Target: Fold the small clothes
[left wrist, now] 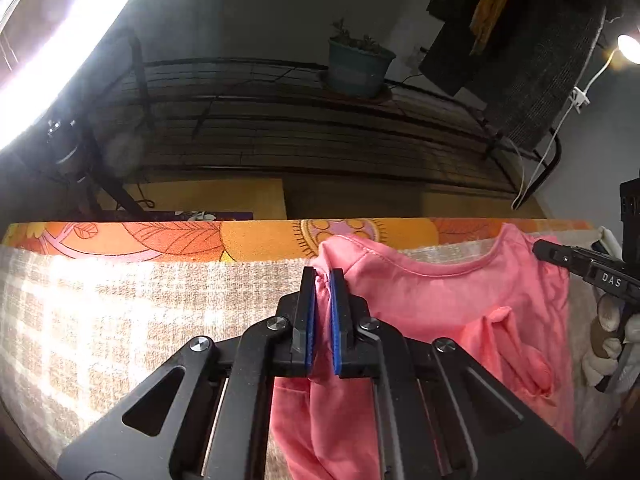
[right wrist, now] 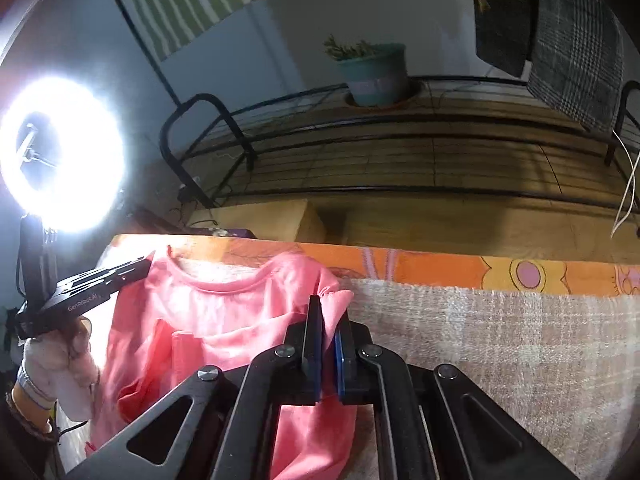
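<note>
One pink shirt (left wrist: 432, 304), of thin soft knit with a stitched round neckline, hanging between two grippers above a woven beige-and-white checked cloth (left wrist: 120, 320). Crumpled and sagging in loose folds, one sleeve dangling down its front, lower part drooping toward the cloth. Left gripper (left wrist: 323, 280), black with two blue ribbed pads, jaws narrow and clamped on one bunched shoulder of the shirt. Right gripper (right wrist: 329, 312), of the same build, jaws likewise narrow and pinching the opposite shoulder, fabric puckered up between them. In the left wrist view, the right gripper seen at the far shoulder, with a white-gloved hand (left wrist: 608, 340) below it; in the right wrist view, the left gripper likewise, held by a gloved hand (right wrist: 60, 364).

Beyond the checked cloth, one orange floral-print sheet (left wrist: 180, 240) along the far edge. Behind that, one black wire rack (left wrist: 280, 128), with one teal plant pot (left wrist: 358, 68) on top of it. One glowing ring light (right wrist: 64, 152) left of the rack. Two dark garments, one plaid (right wrist: 576, 48), hanging above the rack's right end.
</note>
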The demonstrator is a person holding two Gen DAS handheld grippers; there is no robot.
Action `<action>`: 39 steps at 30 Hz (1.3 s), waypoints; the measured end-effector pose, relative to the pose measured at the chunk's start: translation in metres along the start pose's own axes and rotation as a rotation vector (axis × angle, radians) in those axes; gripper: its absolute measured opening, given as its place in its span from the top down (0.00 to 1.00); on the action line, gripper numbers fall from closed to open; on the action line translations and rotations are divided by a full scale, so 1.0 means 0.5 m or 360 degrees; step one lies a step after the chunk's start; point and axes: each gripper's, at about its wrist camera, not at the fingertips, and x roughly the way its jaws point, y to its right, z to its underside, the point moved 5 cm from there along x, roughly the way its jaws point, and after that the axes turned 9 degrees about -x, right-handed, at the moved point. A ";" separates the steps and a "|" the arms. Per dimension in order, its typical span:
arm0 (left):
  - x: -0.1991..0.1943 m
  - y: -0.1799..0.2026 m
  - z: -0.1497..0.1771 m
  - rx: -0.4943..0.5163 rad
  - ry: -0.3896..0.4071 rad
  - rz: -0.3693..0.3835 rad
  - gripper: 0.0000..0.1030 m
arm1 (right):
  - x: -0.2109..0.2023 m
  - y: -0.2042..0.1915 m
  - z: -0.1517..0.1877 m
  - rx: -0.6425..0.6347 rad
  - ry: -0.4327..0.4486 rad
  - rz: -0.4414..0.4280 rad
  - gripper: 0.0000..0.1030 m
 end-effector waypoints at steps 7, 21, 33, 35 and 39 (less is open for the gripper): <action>-0.110 0.031 0.022 0.0048 0.0063 0.0084 0.96 | -0.099 -0.032 -0.006 -0.0035 0.0112 -0.0049 0.99; -0.362 0.082 0.163 0.0148 0.0124 0.0165 0.96 | -0.338 -0.190 0.093 -0.0250 0.0187 -0.0132 0.99; -0.462 0.076 0.396 0.0267 0.0013 0.0069 0.96 | -0.413 -0.286 0.321 -0.0355 0.0053 -0.0147 0.99; -0.459 0.071 0.433 0.0286 -0.0018 0.0041 0.96 | -0.412 -0.289 0.355 -0.0361 0.0030 -0.0119 0.98; -0.459 0.064 0.488 0.0316 -0.0079 0.0007 0.96 | -0.419 -0.297 0.400 -0.0397 -0.0015 -0.0089 0.96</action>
